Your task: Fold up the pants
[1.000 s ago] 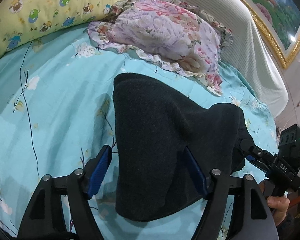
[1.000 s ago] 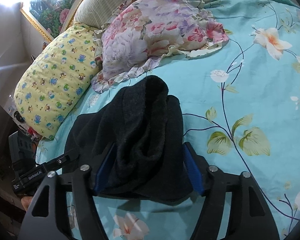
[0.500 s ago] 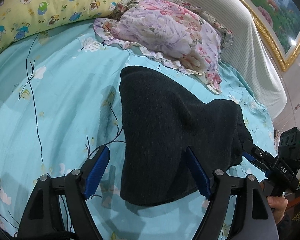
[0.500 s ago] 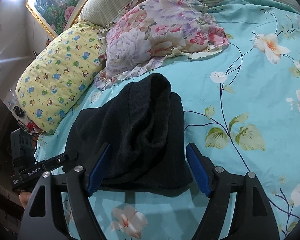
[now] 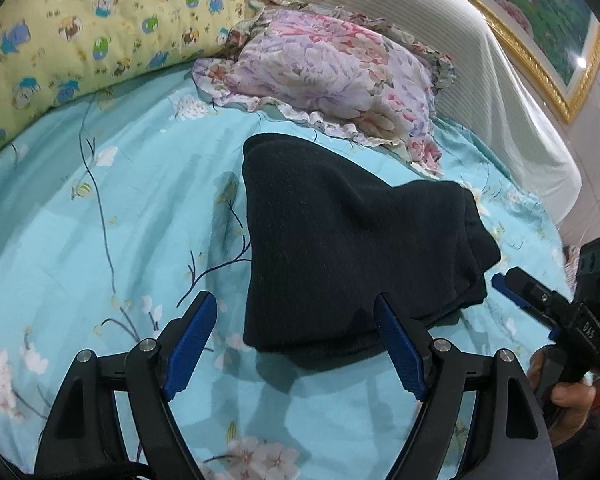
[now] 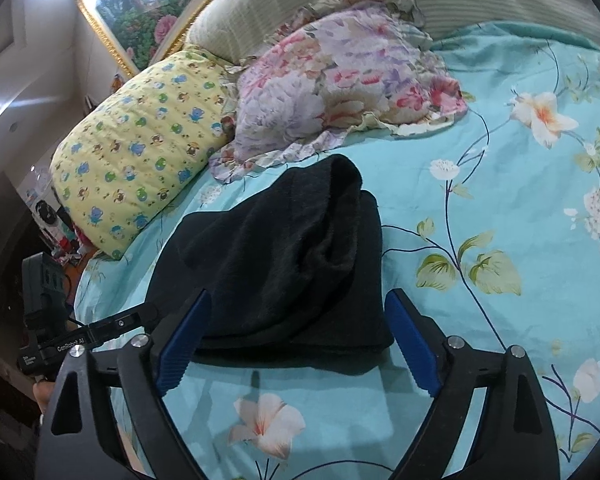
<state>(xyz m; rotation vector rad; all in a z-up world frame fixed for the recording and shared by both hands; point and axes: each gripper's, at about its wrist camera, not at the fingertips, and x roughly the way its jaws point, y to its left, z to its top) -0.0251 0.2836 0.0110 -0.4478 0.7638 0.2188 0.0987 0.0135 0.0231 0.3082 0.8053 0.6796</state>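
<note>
The black pants (image 5: 340, 240) lie folded in a thick bundle on the turquoise floral bedsheet (image 5: 100, 220). They also show in the right wrist view (image 6: 284, 256), with a raised hump at the far end. My left gripper (image 5: 296, 320) is open and empty, hovering just short of the bundle's near edge. My right gripper (image 6: 296, 320) is open and empty, its fingers either side of the bundle's near edge and apart from it. The right gripper also shows at the right edge of the left wrist view (image 5: 540, 304).
A floral ruffled pillow (image 5: 332, 76) lies just beyond the pants. A yellow cartoon-print pillow (image 5: 80, 40) lies at the far left. A striped headboard cushion (image 5: 480, 80) and a gold-framed picture (image 5: 540, 20) stand behind. The bed edge drops off at the right (image 5: 560, 240).
Both grippers have drawn back from the pants and risen a little. The pants bundle now lies free on the sheet, further from the fingers.
</note>
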